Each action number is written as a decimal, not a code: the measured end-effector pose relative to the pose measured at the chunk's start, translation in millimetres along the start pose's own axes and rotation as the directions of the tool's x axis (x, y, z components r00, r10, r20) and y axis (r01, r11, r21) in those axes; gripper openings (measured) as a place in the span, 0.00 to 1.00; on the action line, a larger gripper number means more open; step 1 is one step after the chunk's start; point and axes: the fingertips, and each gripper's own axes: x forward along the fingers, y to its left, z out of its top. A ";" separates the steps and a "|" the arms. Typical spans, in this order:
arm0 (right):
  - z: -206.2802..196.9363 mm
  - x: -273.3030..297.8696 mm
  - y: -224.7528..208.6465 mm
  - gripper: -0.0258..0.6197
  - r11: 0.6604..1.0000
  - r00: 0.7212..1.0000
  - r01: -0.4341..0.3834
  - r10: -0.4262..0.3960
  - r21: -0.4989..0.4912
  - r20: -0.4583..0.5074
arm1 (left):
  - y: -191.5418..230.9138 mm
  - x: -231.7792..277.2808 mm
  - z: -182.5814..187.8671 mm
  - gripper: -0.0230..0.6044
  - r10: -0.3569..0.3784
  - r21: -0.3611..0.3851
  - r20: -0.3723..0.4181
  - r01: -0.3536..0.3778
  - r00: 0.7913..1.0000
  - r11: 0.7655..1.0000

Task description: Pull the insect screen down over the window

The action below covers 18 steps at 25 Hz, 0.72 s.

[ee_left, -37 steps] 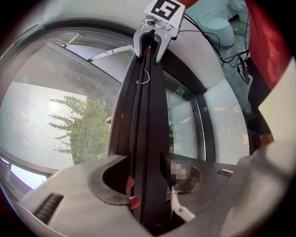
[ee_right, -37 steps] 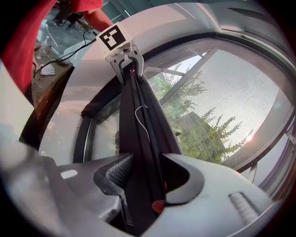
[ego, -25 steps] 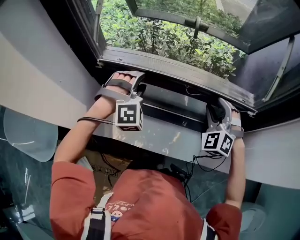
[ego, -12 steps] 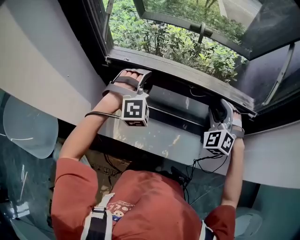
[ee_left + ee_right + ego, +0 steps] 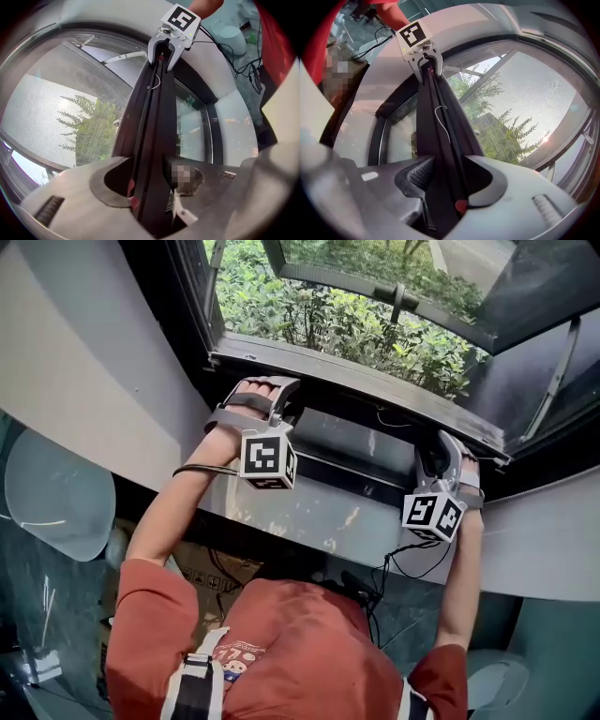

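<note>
the person leans at the window with both arms stretched out, a gripper in each hand. the left gripper (image 5: 265,399) is shut tight on the dark bar (image 5: 356,413) at the bottom edge of the insect screen; in its own view its jaws (image 5: 150,187) press on the bar (image 5: 152,131) from both sides with no gap showing. the right gripper (image 5: 437,457) grips the same bar further along, its jaws (image 5: 450,183) likewise closed onto the bar (image 5: 440,126), one on each face.

the bar runs straight from one gripper to the other, and each gripper's view shows the other one clamped at the far end. a thin pale cord (image 5: 440,119) lies along the bar's face. the screen mesh (image 5: 42,117) spreads away from one side of the bar, sky and trees showing through it; a glass pane (image 5: 192,126) sits on the other side.

from above, the bar lies low in the opening, just under a grey frame strip (image 5: 309,360), with green bushes (image 5: 347,324) outside beyond it. the person's red shirt (image 5: 300,652) fills the lower part of the head view.
</note>
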 end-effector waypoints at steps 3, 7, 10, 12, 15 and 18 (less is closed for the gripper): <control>1.5 0.1 -1.7 0.35 1.000 1.000 0.013 -0.013 0.020 0.001 | 1.7 -2.9 0.3 0.36 0.006 -0.023 0.013 -0.006 1.000 1.000; 1.4 -0.9 -2.5 0.35 0.997 0.999 0.044 -0.046 0.064 0.022 | 3.1 -7.8 2.9 0.36 0.029 -0.090 0.051 -0.024 0.998 0.996; 3.6 -2.8 -5.6 0.35 0.993 0.996 0.069 -0.074 0.100 0.041 | 0.9 -11.9 5.6 0.36 0.041 -0.150 0.079 -0.029 0.996 0.988; 6.4 -5.5 -9.1 0.35 0.987 0.994 0.084 -0.092 0.136 0.055 | -1.8 -14.0 6.9 0.36 0.047 -0.192 0.094 -0.028 0.994 0.981; 11.3 -10.9 -13.5 0.35 0.977 0.990 0.104 -0.120 0.185 0.075 | -4.7 -18.3 8.0 0.36 0.062 -0.274 0.113 -0.029 0.992 0.961; 17.8 -19.3 -16.5 0.35 0.964 0.986 0.112 -0.139 0.240 0.095 | -3.6 -25.8 8.0 0.36 0.101 -0.390 0.136 -0.040 0.986 0.920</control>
